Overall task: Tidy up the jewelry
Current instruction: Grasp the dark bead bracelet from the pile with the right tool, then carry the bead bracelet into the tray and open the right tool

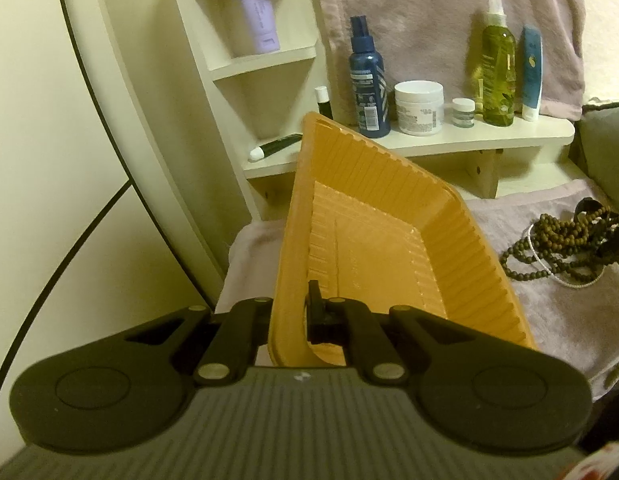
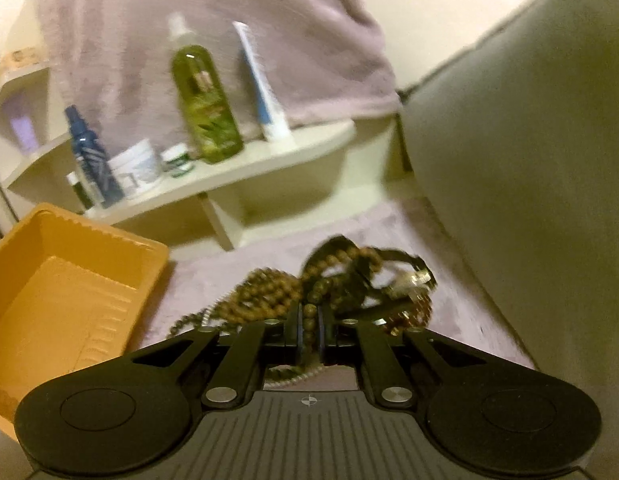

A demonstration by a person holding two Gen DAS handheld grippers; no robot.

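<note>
An orange ribbed plastic tray (image 1: 369, 248) stands tilted on the pink towel, and my left gripper (image 1: 294, 315) is shut on its near rim, one finger inside the wall and one outside. The tray (image 2: 69, 280) holds nothing that shows. To its right lies a tangled pile of jewelry (image 1: 569, 248): brown bead strands, a thin white bracelet and dark pieces. In the right wrist view my right gripper (image 2: 308, 320) is shut on a strand of the brown beads (image 2: 277, 292) at the near side of the pile. The far part of the pile is blurred.
A cream shelf (image 1: 469, 136) behind the tray carries a blue spray bottle (image 1: 367, 84), a white jar (image 1: 419, 108), a green bottle (image 1: 497, 72) and a tube. A pink towel (image 2: 269, 248) covers the surface. A grey cushion (image 2: 529, 160) rises at the right.
</note>
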